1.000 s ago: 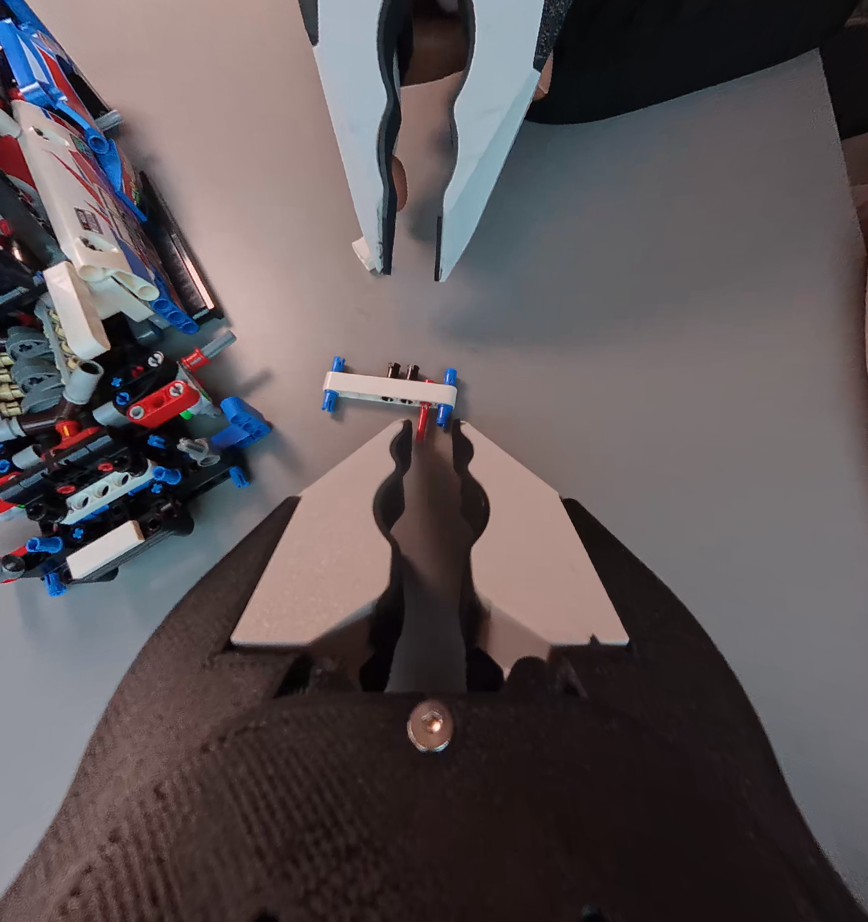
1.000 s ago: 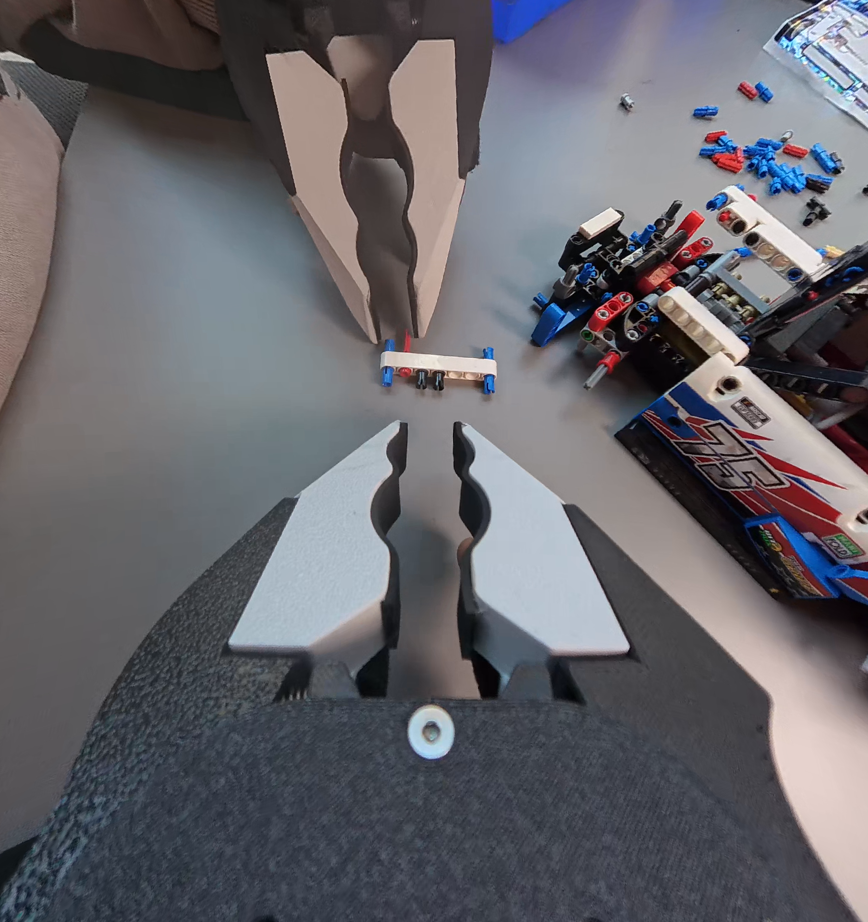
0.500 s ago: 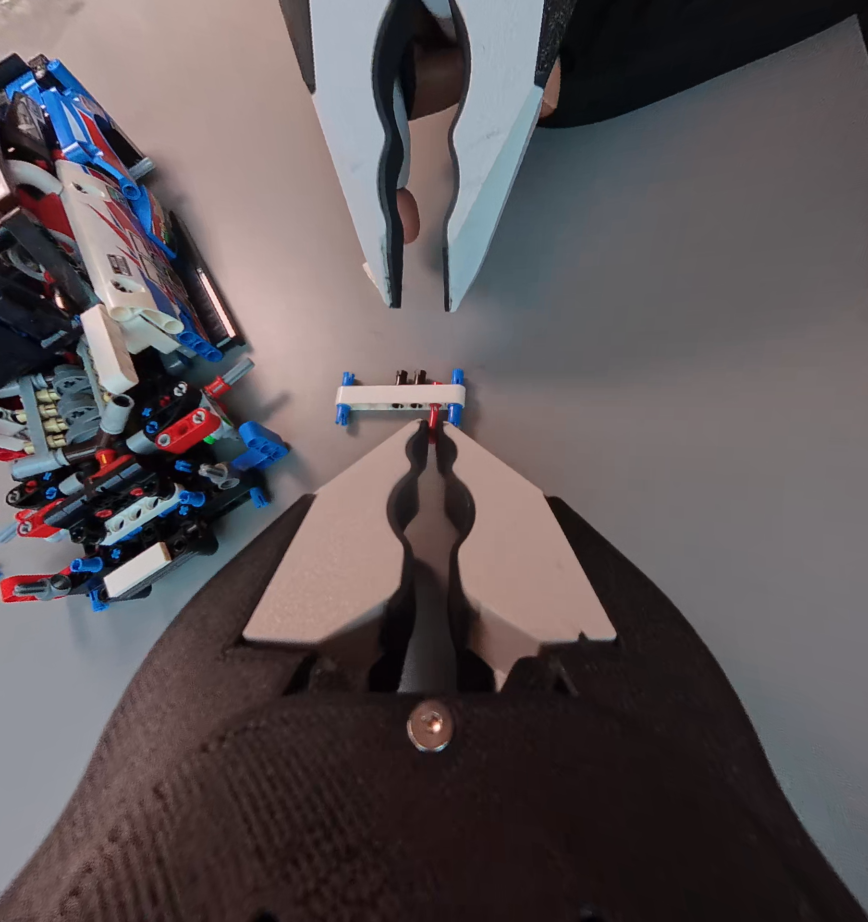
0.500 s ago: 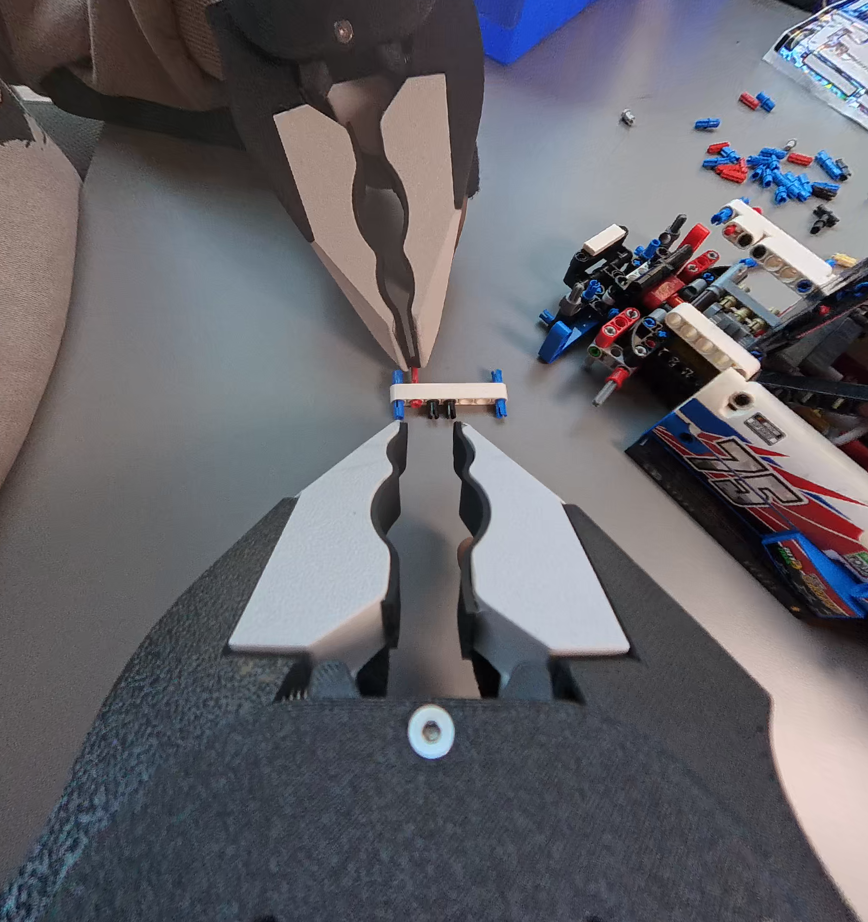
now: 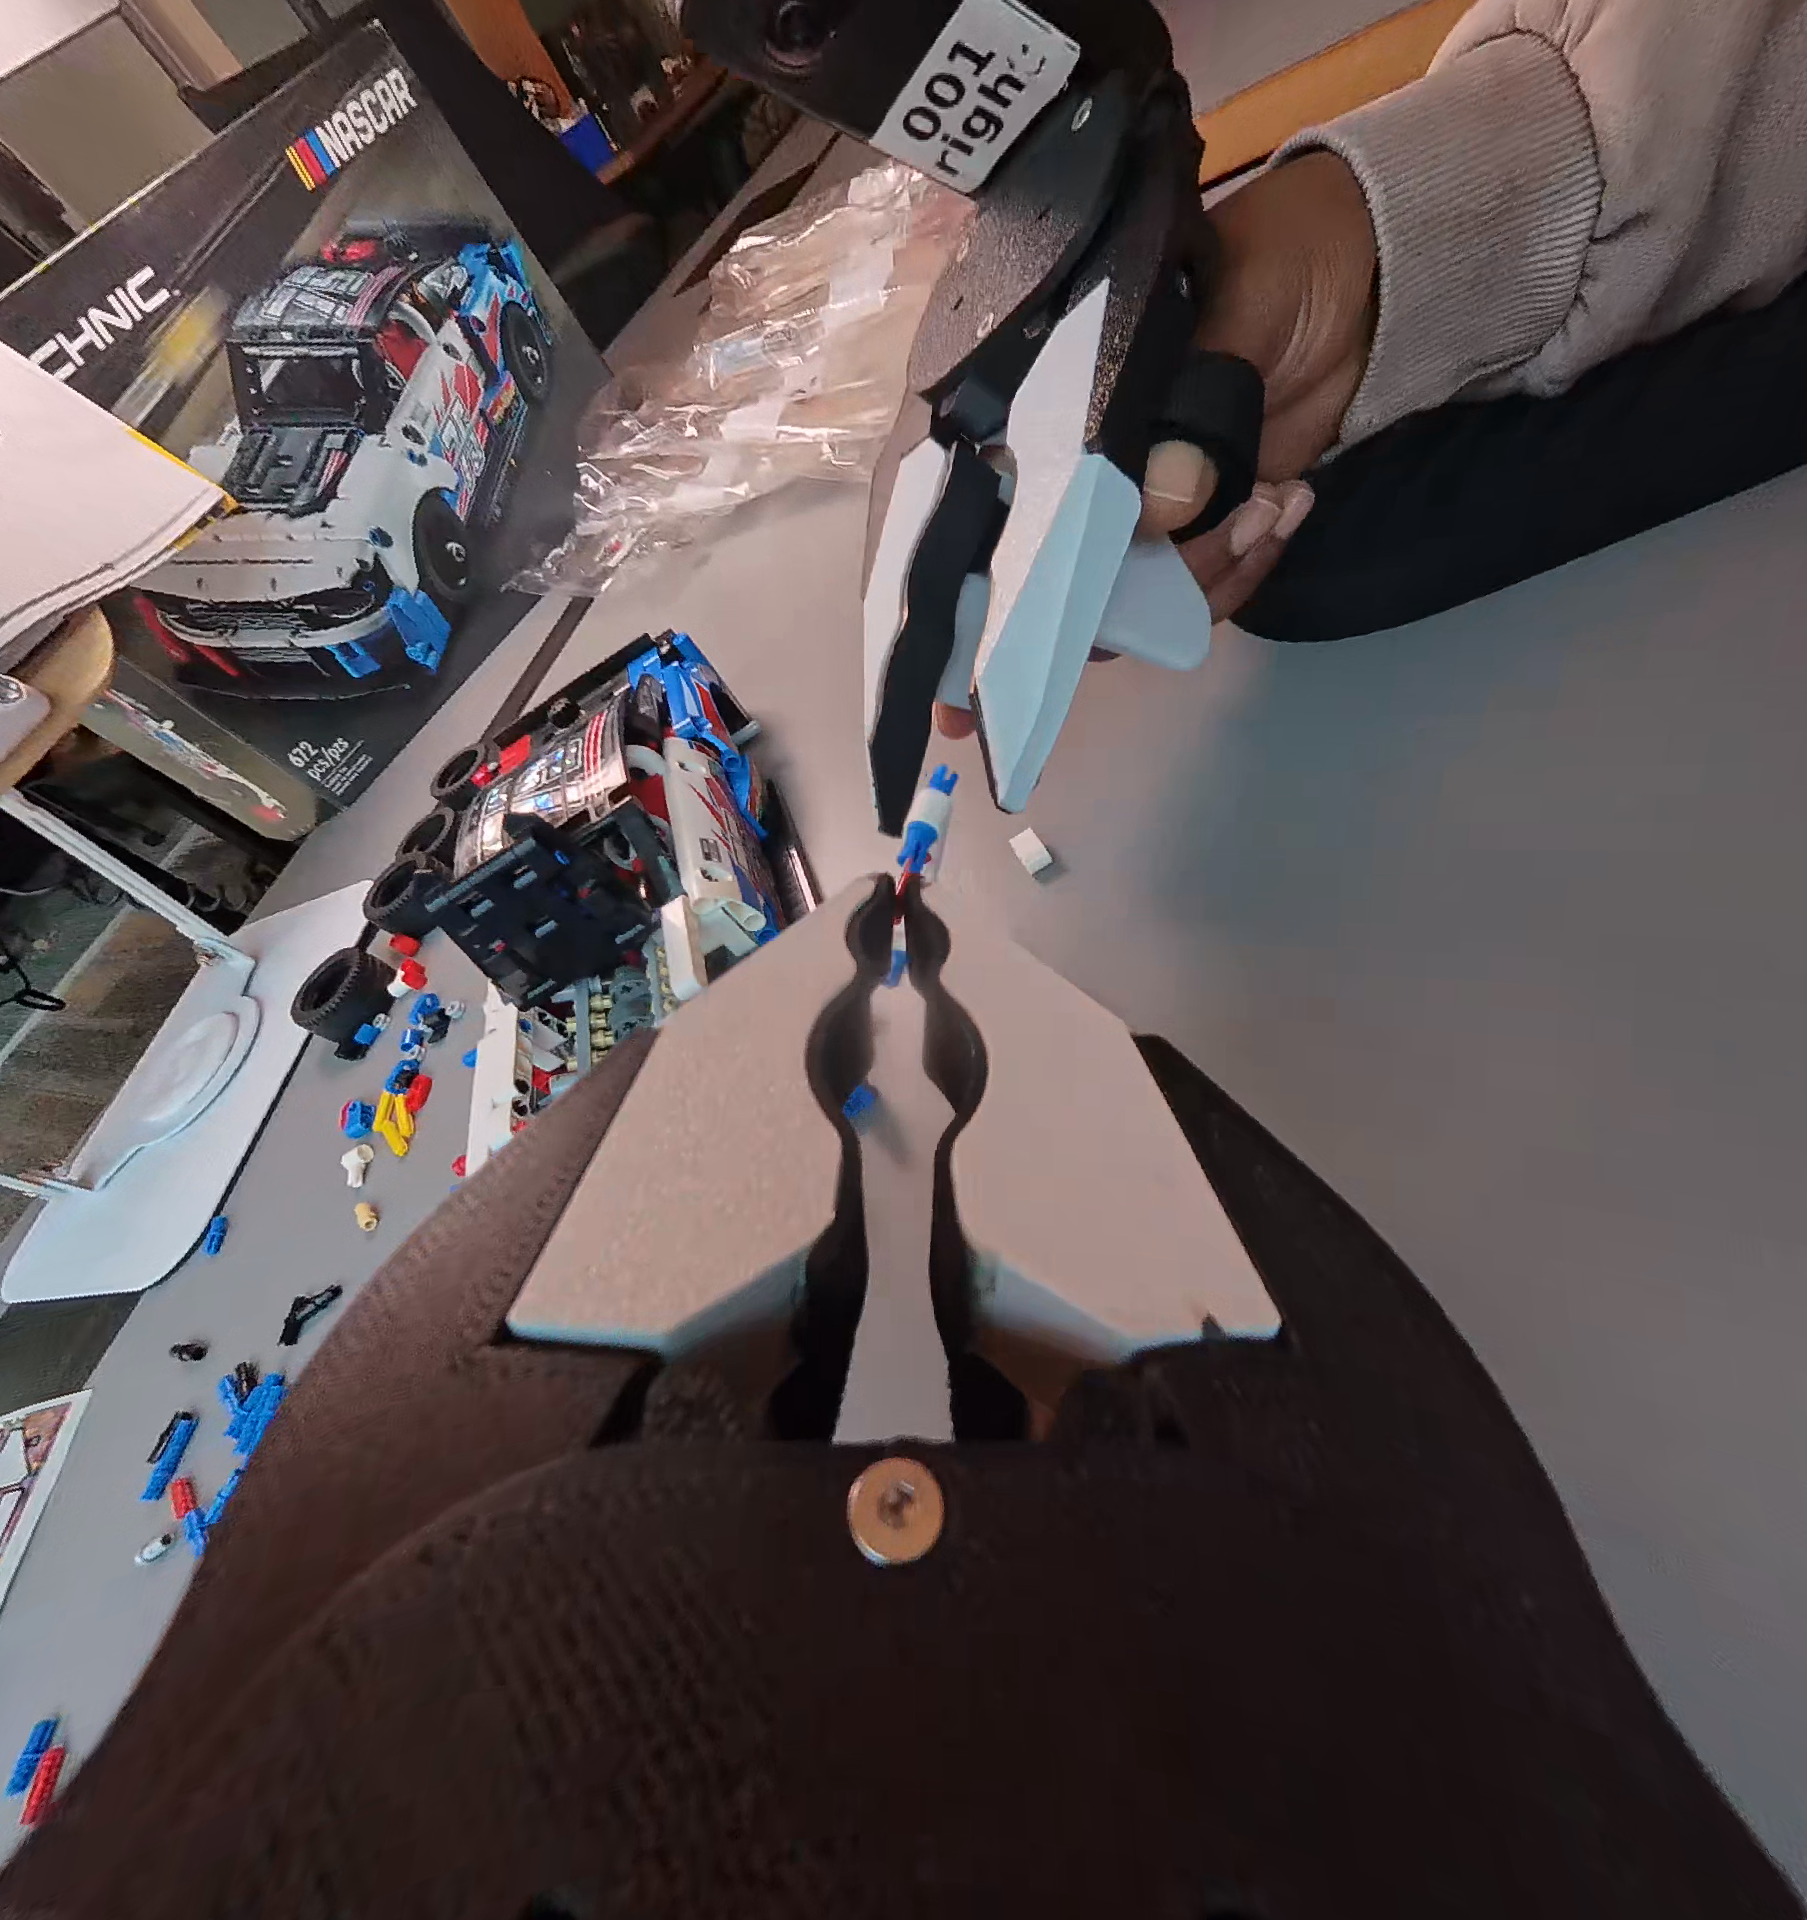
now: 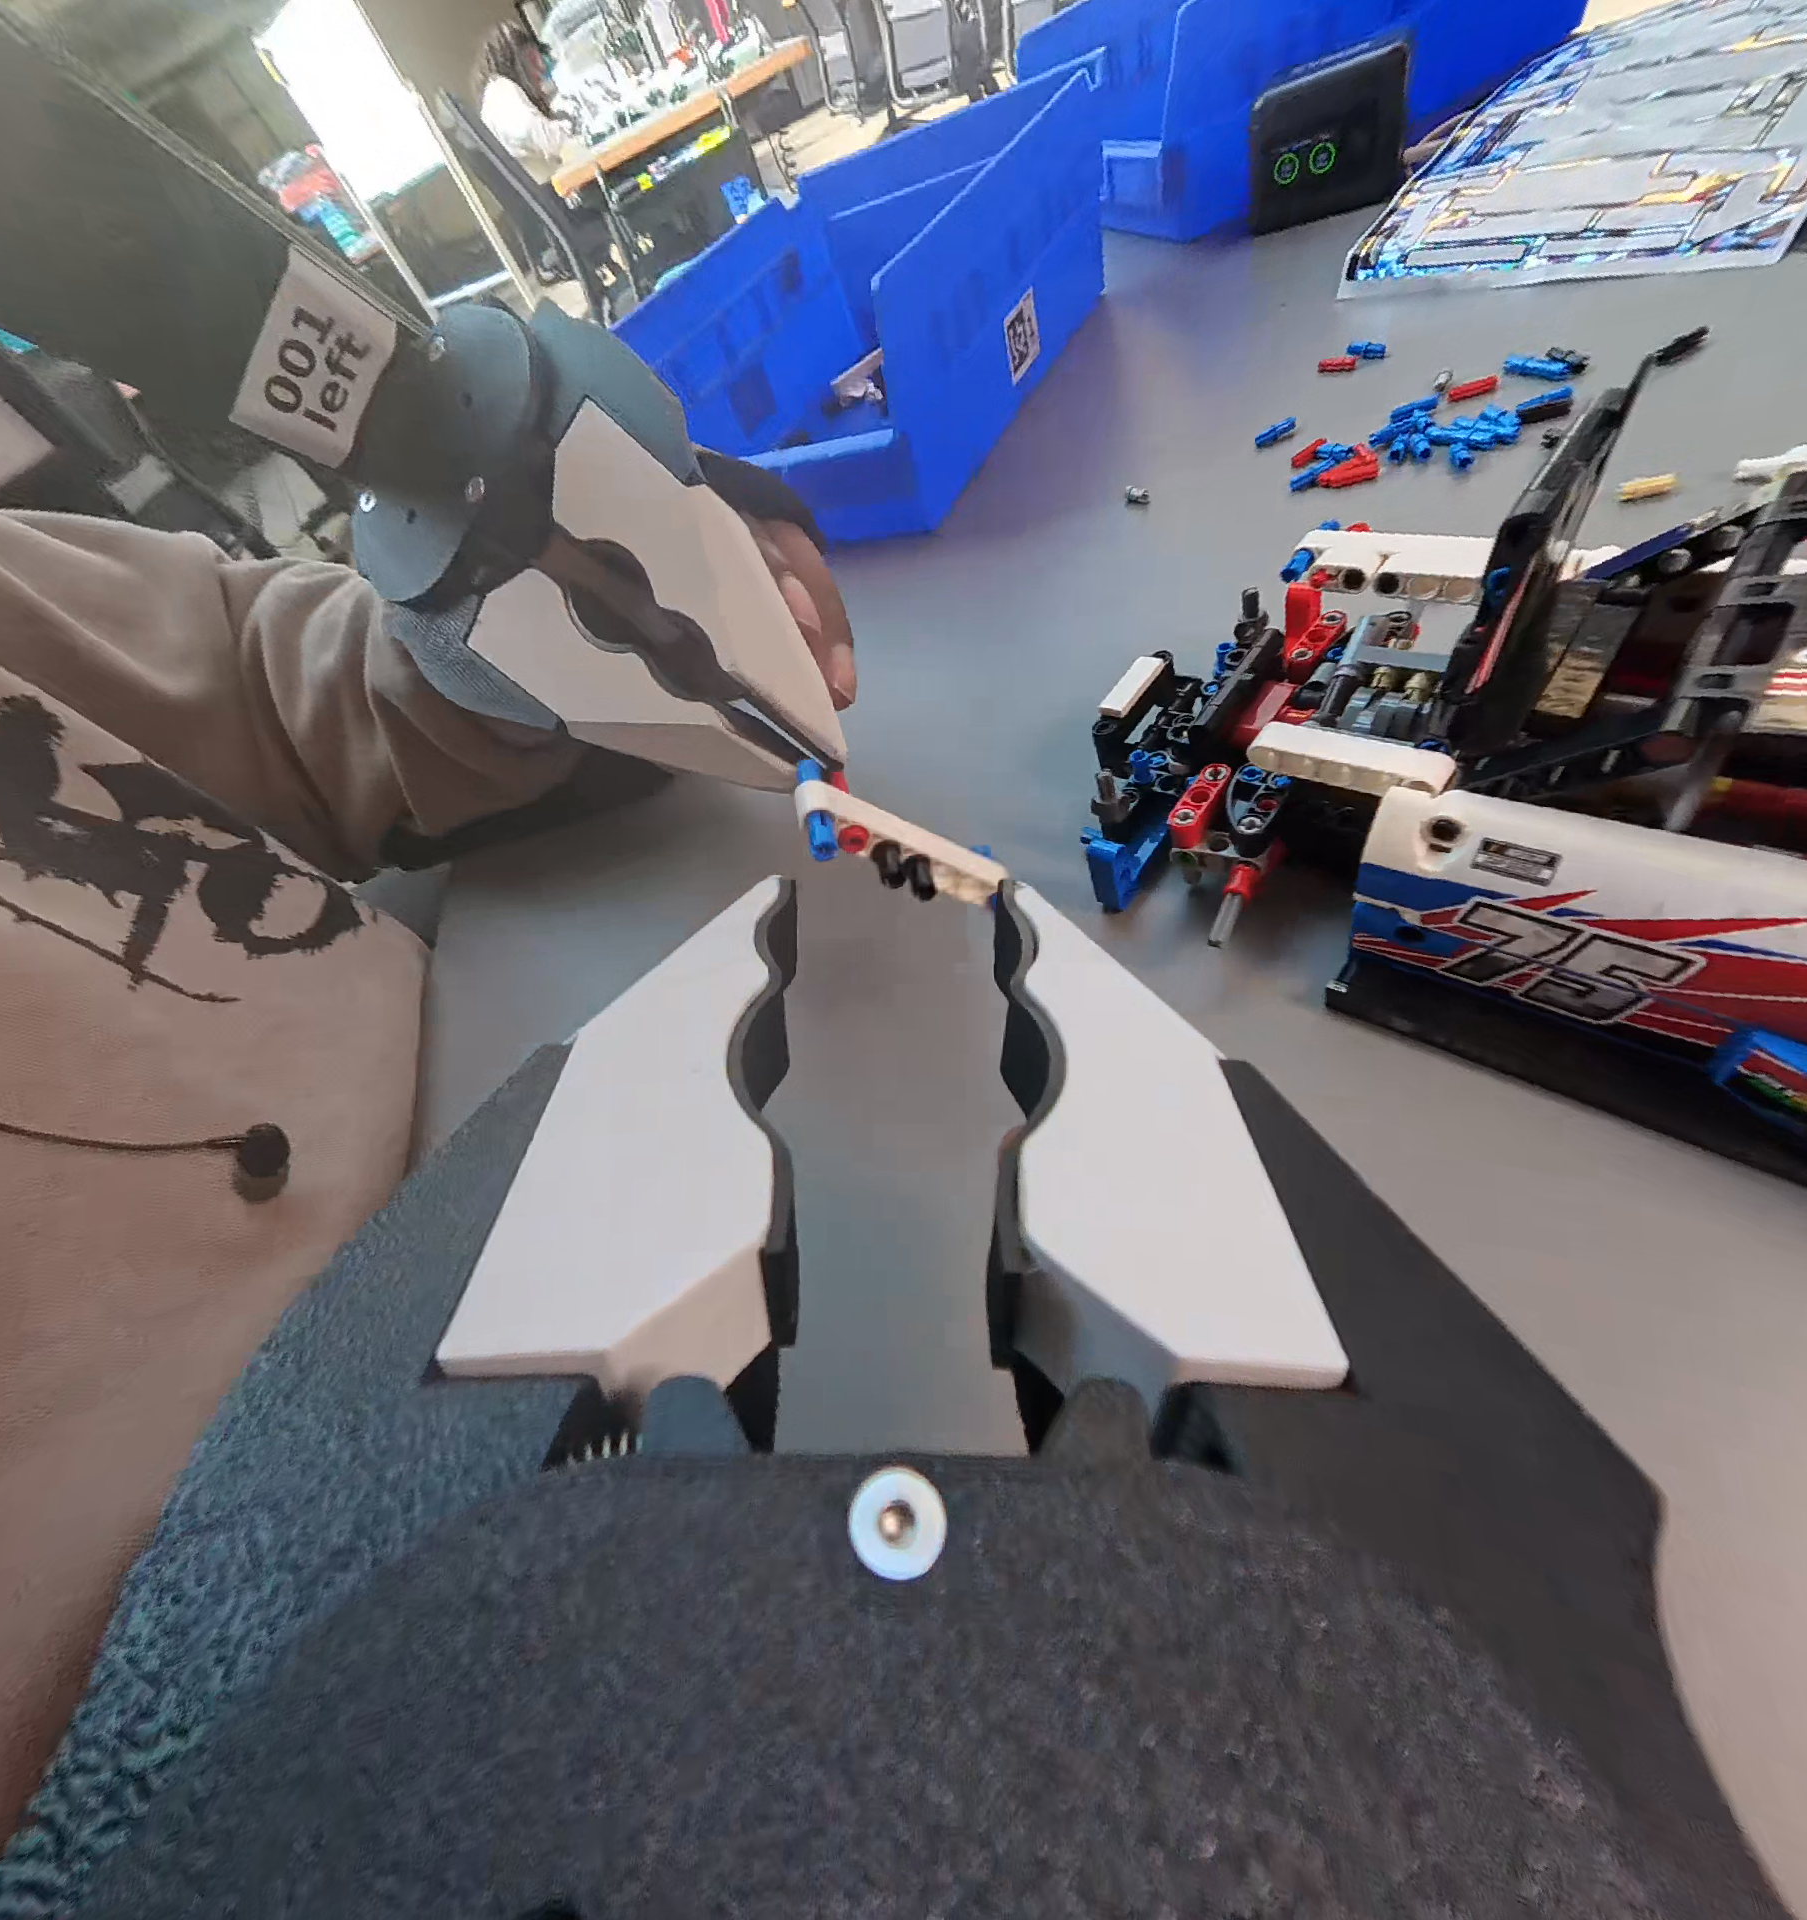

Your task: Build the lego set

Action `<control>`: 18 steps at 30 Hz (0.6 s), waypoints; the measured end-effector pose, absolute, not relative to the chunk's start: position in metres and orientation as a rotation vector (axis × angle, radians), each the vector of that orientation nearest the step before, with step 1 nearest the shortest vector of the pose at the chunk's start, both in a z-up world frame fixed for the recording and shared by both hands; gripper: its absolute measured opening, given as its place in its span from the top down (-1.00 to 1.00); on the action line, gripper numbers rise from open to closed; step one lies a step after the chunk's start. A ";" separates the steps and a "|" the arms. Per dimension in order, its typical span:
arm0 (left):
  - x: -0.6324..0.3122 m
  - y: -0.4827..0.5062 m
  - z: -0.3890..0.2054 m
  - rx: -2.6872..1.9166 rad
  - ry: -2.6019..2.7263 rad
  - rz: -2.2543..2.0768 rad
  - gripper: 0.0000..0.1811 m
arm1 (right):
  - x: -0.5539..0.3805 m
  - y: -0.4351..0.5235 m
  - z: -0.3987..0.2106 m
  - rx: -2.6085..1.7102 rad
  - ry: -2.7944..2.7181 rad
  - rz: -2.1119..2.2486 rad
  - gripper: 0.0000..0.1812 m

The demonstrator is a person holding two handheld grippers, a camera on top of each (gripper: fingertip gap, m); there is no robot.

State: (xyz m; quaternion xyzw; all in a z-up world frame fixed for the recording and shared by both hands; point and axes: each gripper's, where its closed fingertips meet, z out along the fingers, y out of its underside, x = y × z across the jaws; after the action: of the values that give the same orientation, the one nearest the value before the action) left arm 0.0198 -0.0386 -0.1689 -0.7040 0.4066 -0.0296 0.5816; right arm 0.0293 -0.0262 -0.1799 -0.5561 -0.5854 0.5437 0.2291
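A short white beam (image 6: 904,844) carries blue pins at its ends, two black pins and a red pin. My left gripper (image 5: 897,902) is shut on the red pin and holds the beam tilted in the air above the grey table (image 5: 1450,935). The beam shows end-on in the left wrist view (image 5: 927,823). My right gripper (image 6: 897,894) is open, and the beam's far end reaches between its fingertips (image 6: 1013,909). The left gripper also shows in the right wrist view (image 6: 826,767), and the right gripper in the left wrist view (image 5: 946,790).
The half-built race car (image 6: 1564,862) stands beside the grippers and also shows in the left wrist view (image 5: 618,831). Loose pins (image 6: 1429,426) lie behind it. Blue bins (image 6: 930,312), the set's box (image 5: 307,416), plastic bags (image 5: 753,364) and a small white piece (image 5: 1031,852) are around. My left and right fingertips are right by each other.
My left gripper shut on the red pin, then lifted the beam off the table and tilted it. My right gripper rose too and opened wider around the beam's far end.
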 end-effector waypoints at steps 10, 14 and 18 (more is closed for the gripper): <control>0.012 -0.039 -0.157 -1.654 0.826 -0.242 1.00 | 0.031 -0.030 -0.181 -1.325 -1.714 1.319 0.61; 0.018 -0.042 -0.150 -1.637 0.783 -0.373 1.00 | 0.029 -0.038 -0.179 -1.264 -1.736 1.316 0.60; 0.027 -0.048 -0.149 -1.623 0.791 -0.480 1.00 | 0.022 -0.040 -0.188 -1.194 -1.772 1.213 0.57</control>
State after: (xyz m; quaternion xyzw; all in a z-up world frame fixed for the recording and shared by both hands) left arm 0.0274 -0.0482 -0.1487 -0.6984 0.3405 -0.2066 0.5946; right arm 0.0220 -0.0404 -0.1880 -0.4578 -0.6793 0.4651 0.3357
